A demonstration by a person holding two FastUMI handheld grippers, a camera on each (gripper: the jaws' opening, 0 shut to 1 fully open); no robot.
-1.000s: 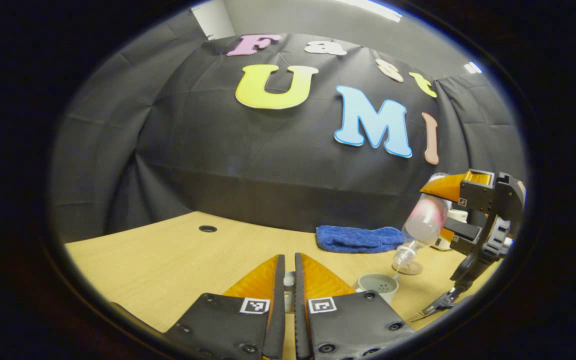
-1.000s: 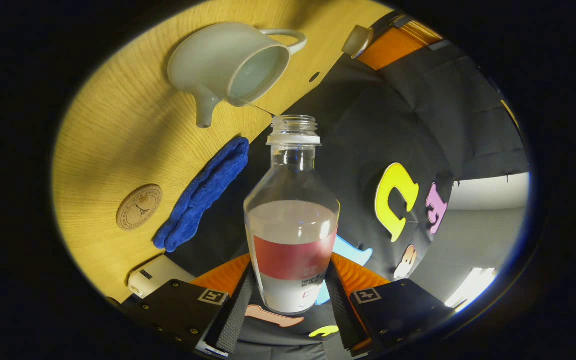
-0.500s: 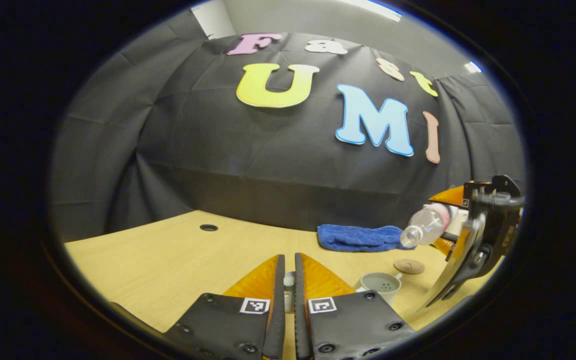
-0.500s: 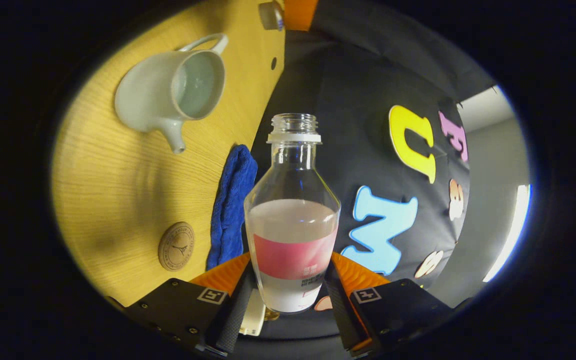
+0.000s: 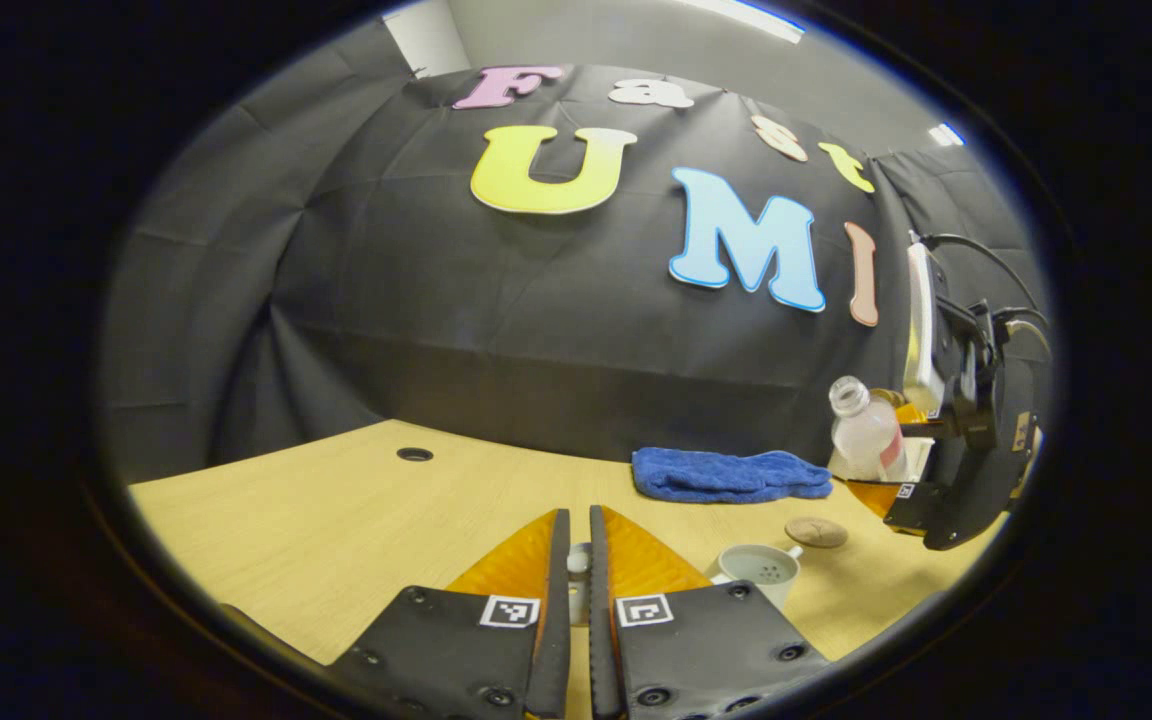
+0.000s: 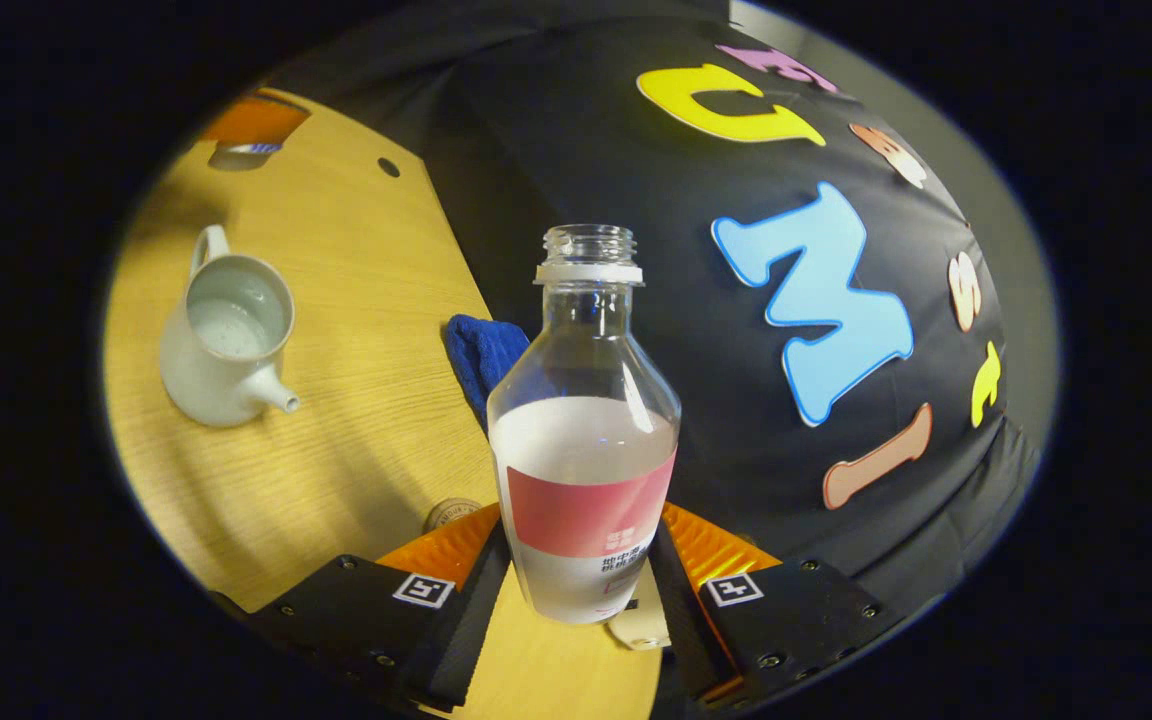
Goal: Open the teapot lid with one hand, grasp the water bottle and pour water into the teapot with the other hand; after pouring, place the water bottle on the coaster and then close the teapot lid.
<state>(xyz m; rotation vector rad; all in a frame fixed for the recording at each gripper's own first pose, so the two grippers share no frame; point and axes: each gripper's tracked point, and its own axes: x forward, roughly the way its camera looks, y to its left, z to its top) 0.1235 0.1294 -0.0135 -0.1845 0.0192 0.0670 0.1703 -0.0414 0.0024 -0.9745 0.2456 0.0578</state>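
The right hand-held gripper (image 6: 576, 590) grasps the water bottle (image 6: 584, 440) by its lower body, one finger on each side of the red label band. The bottle is upright, its cap is off, and it is about half full. The pouring seems finished, so the step in hand is, by judgement, to put the bottle on the coaster (image 5: 816, 531).

The coaster lies on the desk (image 5: 336, 520) just in front of the blue cloth (image 5: 731, 474) and near the teapot (image 5: 758, 570). In the right gripper view only its edge shows at the base of the bottle, so the bottle hides its own target. The carrier should keep the bottle vertical, because the open neck can spill, bring it over the disc, and lower it slowly until the bottom sits flat on the wood disc. The fingers should open only after the bottle stands by itself. The white object just beside the coaster and the cloth should not be touched.

The left hand-held gripper (image 5: 579, 570) is clenched on the teapot lid (image 5: 577, 566), of which only a small pale part shows between the fingers. It hangs above the desk beside the open teapot, which has water inside. It should wait there, apart from the teapot mouth, until the bottle is released.
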